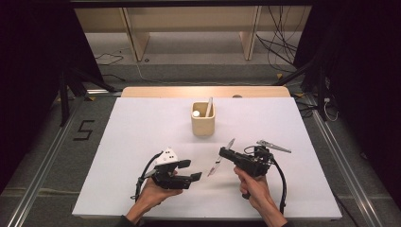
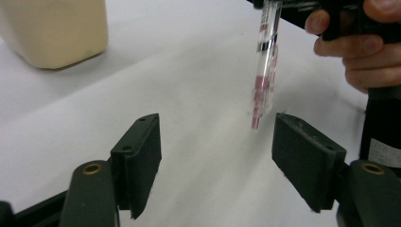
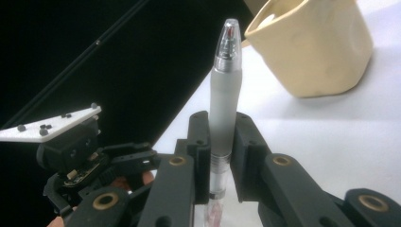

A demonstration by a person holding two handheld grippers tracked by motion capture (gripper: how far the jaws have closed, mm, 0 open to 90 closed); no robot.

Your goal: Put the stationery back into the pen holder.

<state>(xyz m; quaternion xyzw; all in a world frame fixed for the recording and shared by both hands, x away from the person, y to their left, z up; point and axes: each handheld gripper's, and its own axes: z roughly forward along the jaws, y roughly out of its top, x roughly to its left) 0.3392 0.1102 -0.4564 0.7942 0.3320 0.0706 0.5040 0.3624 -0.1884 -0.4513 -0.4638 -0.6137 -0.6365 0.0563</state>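
We work at a white counter [image 1: 142, 137] with a handheld gripper in each hand. Our right gripper [image 3: 222, 142] is clamped on a pen [image 3: 226, 90], its jaws pressed against the barrel near the middle. The pen is held in the air above the counter, near its centre, tilted so that its silver tip points up and away toward a cream-coloured cup [image 1: 203, 119], and its clear back end hangs down toward our left side. Our left gripper [image 2: 215, 142] sits just beside that lower end with its jaws spread apart and nothing between them; the pen's end hovers just beyond the gap, not touched by either pad.

The pen has a frosted grey grip section, a tapered chrome nose and a transparent rear half with something pinkish-red inside. It looks slim, smooth and light.

The cup stands upright farther back on the counter, well apart from both grippers. It already holds a white pen-like stick [image 1: 209, 107] leaning against its rim and a small white round thing.

As we judge it, the pen is picked up and securely in the right gripper, and the left gripper has no hold on it. What seems left is to carry it to the cup and drop it in.
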